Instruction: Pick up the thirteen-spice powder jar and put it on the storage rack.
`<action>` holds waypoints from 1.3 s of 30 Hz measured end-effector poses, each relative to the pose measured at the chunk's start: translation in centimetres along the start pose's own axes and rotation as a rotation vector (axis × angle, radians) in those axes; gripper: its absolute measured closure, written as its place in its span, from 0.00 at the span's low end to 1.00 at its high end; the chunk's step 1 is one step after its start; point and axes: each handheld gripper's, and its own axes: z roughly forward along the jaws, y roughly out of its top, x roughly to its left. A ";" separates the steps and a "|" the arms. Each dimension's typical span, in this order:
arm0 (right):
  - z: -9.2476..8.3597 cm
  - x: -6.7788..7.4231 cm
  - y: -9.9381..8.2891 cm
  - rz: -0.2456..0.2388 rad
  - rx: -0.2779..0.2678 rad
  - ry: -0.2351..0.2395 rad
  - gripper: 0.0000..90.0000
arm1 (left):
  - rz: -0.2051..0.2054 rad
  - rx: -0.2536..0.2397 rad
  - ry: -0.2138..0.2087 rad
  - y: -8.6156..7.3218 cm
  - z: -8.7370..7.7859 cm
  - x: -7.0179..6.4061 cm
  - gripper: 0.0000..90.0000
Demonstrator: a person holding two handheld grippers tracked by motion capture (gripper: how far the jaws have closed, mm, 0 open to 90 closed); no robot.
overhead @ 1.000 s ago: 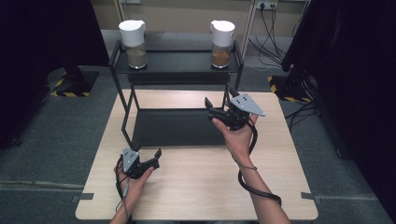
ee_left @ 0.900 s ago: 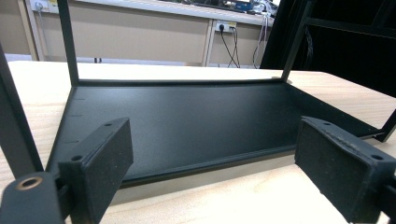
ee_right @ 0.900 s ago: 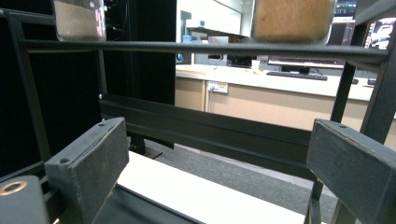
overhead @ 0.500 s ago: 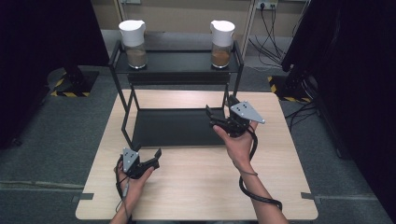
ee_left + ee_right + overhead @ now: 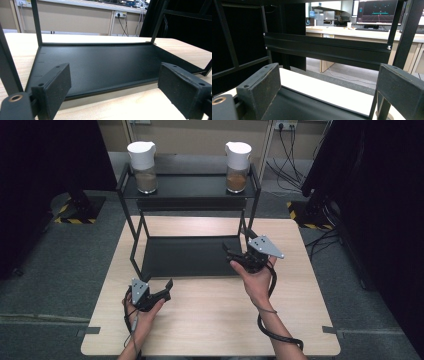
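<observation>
A black two-tier rack [image 5: 190,187] stands on the wooden table [image 5: 210,315]. Two clear jars with white lids hold brown contents on its top shelf, one at the left [image 5: 142,162] and one at the right [image 5: 237,162]. My left gripper [image 5: 167,289] rests open near the table's front left, and its jaws frame the rack's bare lower shelf [image 5: 100,65]. My right gripper [image 5: 237,244] is held up, open and with nothing in it, by the rack's front right post. It looks across the lower shelf [image 5: 294,107] under the rack's crossbar [image 5: 327,50].
The rack's thin posts [image 5: 404,32] stand close beside my right gripper. Black stands and cables [image 5: 305,170] lie on the floor behind the table. A desk with a monitor [image 5: 375,11] stands far off. Bare tabletop [image 5: 210,290] lies in front of the rack.
My right gripper has drifted slightly back toward the person and lower, still open. The left gripper has not moved.
</observation>
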 end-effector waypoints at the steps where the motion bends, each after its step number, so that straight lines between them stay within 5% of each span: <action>1: 0.0 0.0 -0.1 -0.001 0.002 0.000 0.06 | 0.000 0.000 0.000 0.0 0.0 0.0 0.12; 39: -3.2 -0.7 -5.0 0.037 0.035 0.015 0.06 | 0.001 -0.002 0.002 0.0 0.0 0.0 0.12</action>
